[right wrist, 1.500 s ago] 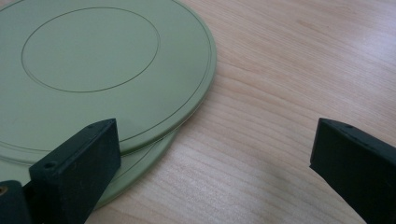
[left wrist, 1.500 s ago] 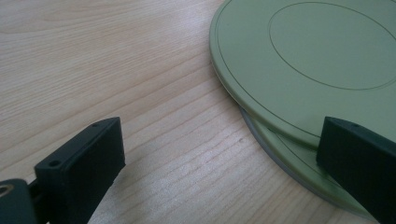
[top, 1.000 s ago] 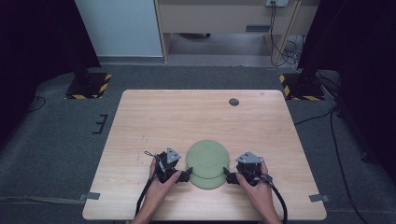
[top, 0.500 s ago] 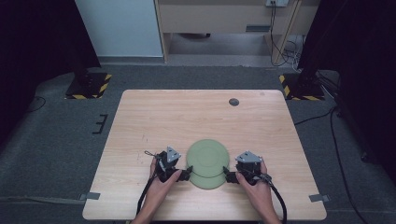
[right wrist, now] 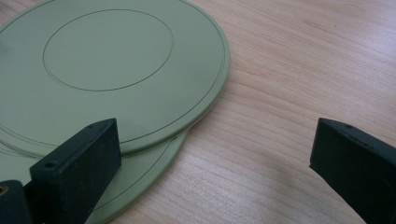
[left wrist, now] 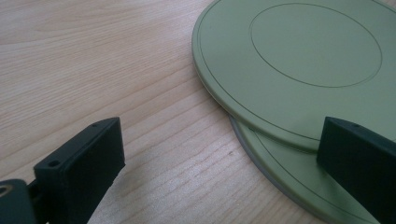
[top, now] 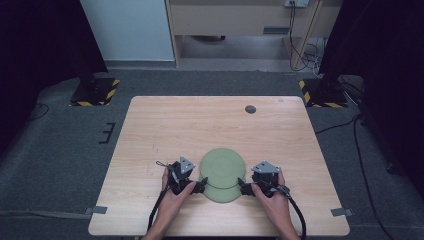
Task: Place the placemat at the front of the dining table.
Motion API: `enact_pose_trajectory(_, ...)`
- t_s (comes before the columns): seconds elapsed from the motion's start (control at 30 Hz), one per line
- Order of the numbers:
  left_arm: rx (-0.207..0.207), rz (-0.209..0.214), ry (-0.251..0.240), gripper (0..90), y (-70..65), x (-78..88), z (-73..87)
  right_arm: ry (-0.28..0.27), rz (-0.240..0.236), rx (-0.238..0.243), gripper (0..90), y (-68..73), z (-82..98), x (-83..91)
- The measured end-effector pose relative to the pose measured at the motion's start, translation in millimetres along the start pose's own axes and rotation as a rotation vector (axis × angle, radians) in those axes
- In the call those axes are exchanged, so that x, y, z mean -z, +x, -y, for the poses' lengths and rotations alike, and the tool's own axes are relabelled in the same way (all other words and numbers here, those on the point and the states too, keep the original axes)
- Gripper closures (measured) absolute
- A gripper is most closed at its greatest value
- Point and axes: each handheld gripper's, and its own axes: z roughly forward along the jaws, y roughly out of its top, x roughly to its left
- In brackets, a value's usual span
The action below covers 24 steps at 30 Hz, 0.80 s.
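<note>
Two green plates, top plate (top: 223, 167) offset on the bottom plate (top: 223, 194); my left gripper (top: 200, 186) and right gripper (top: 242, 186) flank them with jaws spread, so next I probably pinch a rim.

This looks like a lab or test room set up for recording. A plain wooden table (top: 220, 125) stands alone on grey carpet (top: 60, 150), with tape marks (top: 106, 133) on the floor, black stands on yellow-and-black striped bases (top: 95, 91) at both sides, dark curtains (top: 35, 40), and loose cables (top: 305, 50) by the wall.
</note>
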Motion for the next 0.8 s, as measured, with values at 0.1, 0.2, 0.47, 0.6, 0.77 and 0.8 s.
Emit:
enact_pose_trajectory(0.1,-0.003,0.009,0.003,2.3,-0.3,1.8,1.0,0.003,-0.003,0.007,4.7,1.0,0.0,1.9)
enact_pose_trajectory(0.2,-0.009,0.008,0.01,2.1,-0.5,3.9,2.2,0.002,-0.009,0.007,4.5,0.4,-1.2,6.3)
enact_pose_trajectory(0.47,0.001,0.02,0.01,2.3,1.9,9.1,3.3,0.047,-0.037,0.027,6.2,-20.9,-10.9,18.1)
enact_pose_trajectory(0.6,-0.005,0.02,0.019,2.5,0.5,7.7,3.6,0.092,-0.028,0.062,6.1,-35.1,-21.6,21.8)
enact_pose_trajectory(0.77,0.007,0.008,0.008,2.9,1.4,8.5,3.0,0.117,-0.041,0.067,6.0,-48.8,-50.2,22.9)
enact_pose_trajectory(0.8,0.006,0.011,0.009,3.0,1.2,8.2,3.0,0.122,-0.037,0.075,5.9,-49.9,-57.5,22.3)
